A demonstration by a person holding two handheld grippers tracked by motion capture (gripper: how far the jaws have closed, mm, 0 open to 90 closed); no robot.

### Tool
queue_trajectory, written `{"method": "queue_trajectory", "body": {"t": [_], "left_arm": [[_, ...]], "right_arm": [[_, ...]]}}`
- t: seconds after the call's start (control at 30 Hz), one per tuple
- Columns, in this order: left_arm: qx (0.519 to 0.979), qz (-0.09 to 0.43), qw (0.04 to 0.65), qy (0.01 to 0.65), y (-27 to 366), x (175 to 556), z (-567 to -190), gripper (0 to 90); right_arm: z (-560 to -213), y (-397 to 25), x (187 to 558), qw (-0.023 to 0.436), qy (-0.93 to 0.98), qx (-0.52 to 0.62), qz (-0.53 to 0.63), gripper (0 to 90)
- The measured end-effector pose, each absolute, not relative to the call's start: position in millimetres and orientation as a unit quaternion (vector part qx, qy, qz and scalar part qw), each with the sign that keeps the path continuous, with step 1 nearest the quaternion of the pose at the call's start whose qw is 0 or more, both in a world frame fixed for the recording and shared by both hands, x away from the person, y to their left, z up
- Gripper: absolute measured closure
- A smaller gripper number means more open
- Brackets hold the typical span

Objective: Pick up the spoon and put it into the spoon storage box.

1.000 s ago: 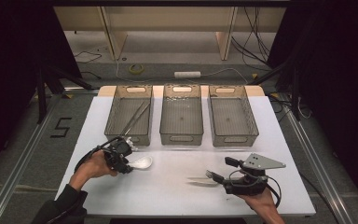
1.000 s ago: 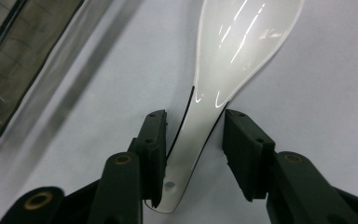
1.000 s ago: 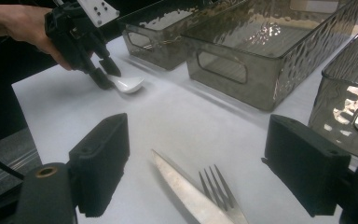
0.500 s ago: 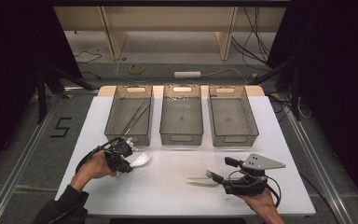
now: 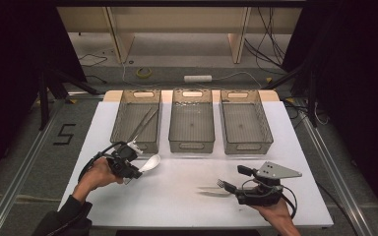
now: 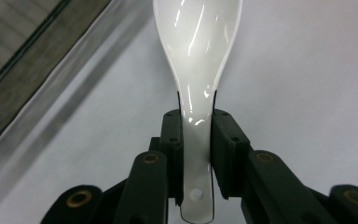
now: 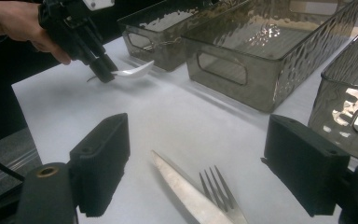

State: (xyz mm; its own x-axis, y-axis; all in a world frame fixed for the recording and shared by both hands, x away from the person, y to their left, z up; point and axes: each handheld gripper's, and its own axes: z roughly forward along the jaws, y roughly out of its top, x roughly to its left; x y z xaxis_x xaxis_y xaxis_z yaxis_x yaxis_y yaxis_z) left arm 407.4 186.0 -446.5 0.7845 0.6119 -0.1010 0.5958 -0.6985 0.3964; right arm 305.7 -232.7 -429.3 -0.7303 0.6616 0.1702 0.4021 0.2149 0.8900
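Note:
A white ceramic spoon is clamped by its handle between the jaws of my left gripper, bowl pointing away. In the high view, the left gripper holds the spoon just above the table, in front of the left bin. My right gripper stands open low over the table at the front right. A metal fork and a flat metal blade lie side by side between its jaws, touching neither. The right gripper and the fork are near the table's front edge.
Three clear grey bins stand in a row at the back of the white table. The left one holds long thin metal utensils. The middle bin and right bin look empty. Cables lie on the floor beyond.
My left gripper has carried the spoon slightly up and toward the bins. The right gripper, fork and blade have stayed put.

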Motion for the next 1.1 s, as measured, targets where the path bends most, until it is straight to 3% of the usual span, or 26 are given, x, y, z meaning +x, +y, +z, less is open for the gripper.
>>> {"method": "queue_trajectory", "body": {"t": [0.43, 1.1], "left_arm": [[0.890, 0.031, 0.307, 0.335, 173, 402, -423, 75.3], [0.867, 0.068, 0.359, 0.340, 153, 411, -404, 75.3]], "right_arm": [[-430, -233, 306, 0.123, 0.769, 0.347, 0.522, 23.3], [-432, -234, 307, 0.123, 0.770, 0.350, 0.519, 23.2]]}}
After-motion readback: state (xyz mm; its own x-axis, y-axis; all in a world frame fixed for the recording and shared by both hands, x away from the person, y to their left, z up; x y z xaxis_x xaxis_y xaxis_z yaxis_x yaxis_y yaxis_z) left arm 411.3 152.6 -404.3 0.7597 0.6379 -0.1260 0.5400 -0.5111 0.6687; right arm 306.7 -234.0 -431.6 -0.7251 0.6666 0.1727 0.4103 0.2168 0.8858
